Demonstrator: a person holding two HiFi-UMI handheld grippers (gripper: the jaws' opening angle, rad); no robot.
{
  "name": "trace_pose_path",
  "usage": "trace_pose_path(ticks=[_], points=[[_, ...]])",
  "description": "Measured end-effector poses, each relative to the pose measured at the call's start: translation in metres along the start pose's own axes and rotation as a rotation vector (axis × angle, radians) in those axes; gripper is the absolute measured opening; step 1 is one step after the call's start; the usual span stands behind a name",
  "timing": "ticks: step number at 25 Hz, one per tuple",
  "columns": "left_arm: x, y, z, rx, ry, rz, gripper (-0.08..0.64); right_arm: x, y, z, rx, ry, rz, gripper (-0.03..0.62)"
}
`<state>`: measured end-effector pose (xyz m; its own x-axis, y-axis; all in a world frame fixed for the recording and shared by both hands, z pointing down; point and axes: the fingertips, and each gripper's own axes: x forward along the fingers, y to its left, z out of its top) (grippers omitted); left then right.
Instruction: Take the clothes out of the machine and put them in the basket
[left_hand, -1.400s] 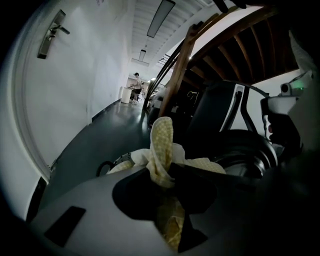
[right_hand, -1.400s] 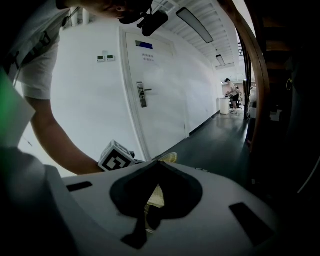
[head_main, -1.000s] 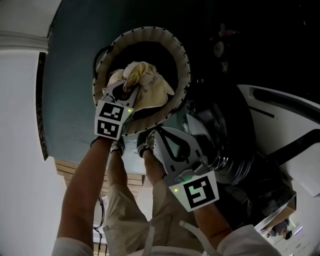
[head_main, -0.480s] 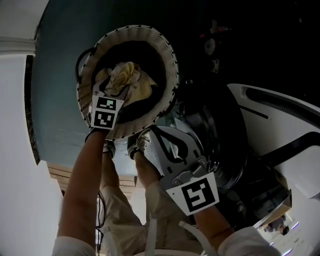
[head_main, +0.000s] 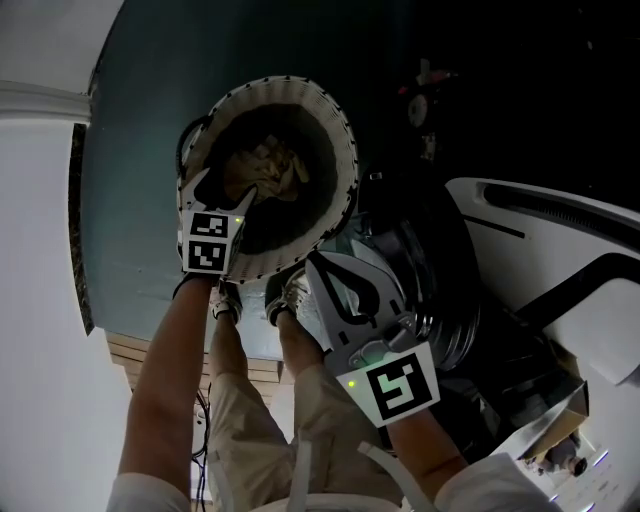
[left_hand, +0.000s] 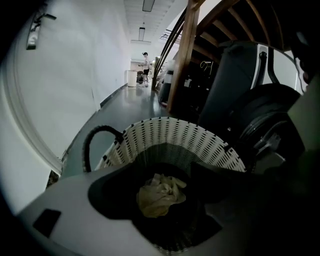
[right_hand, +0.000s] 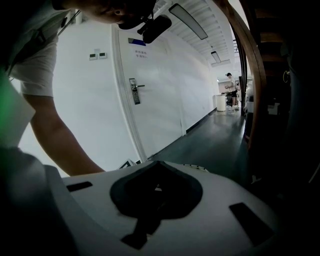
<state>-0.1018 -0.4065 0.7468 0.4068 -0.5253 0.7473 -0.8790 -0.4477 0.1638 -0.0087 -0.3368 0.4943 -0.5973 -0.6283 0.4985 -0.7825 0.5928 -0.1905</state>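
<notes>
A white woven basket (head_main: 345, 150) with a black handle stands on the dark floor; in the left gripper view its wall (left_hand: 170, 135) fills the middle. A crumpled pale yellow cloth (head_main: 265, 170) lies loose at the basket's bottom (left_hand: 160, 195). My left gripper (head_main: 222, 190) hangs over the basket's near rim. Its jaws are opening, and nothing is pressed between them (left_hand: 165, 172); the cloth lies well below. My right gripper (head_main: 318, 270) is shut and empty (right_hand: 159, 164), held beside the person's legs, left of the washing machine's dark round door (head_main: 440, 300).
The white washing machine (head_main: 560, 230) stands at the right with its door open toward the basket. A white wall (head_main: 40, 250) runs along the left. The person's shoes (head_main: 290, 295) are just below the basket. A wooden post (left_hand: 182, 55) rises behind the basket.
The left jaws have opened and the yellow cloth has dropped from them to the basket's bottom. The left gripper has drawn back to the near rim. The right gripper has barely moved.
</notes>
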Motion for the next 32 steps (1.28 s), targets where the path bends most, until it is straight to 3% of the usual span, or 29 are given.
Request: trace_pose_path(ticks=[1,5,7,11,19,32], points=[[-0.006,0.0,0.005,-0.007,-0.005,-0.003,0.351,-0.003,0.001,0.007,-0.007,-0.005,-0.005,0.011],[-0.036,0.003,0.03,-0.027,-0.036,-0.011,0.154,-0.015,0.008,0.035,-0.028,-0.027,-0.033,0.011],[-0.057,0.006,0.045,-0.056,-0.059,-0.005,0.092,-0.022,0.014,0.049,-0.02,-0.038,-0.042,0.011],[-0.102,0.014,0.081,-0.126,-0.122,-0.009,0.026,-0.034,0.032,0.088,-0.025,-0.091,-0.045,0.011],[-0.202,0.019,0.141,-0.132,-0.199,-0.049,0.014,-0.07,0.068,0.175,-0.084,-0.165,-0.073,0.011],[-0.4,0.042,0.272,-0.239,-0.538,-0.044,0.014,-0.147,0.115,0.293,-0.221,-0.248,-0.139,0.011]])
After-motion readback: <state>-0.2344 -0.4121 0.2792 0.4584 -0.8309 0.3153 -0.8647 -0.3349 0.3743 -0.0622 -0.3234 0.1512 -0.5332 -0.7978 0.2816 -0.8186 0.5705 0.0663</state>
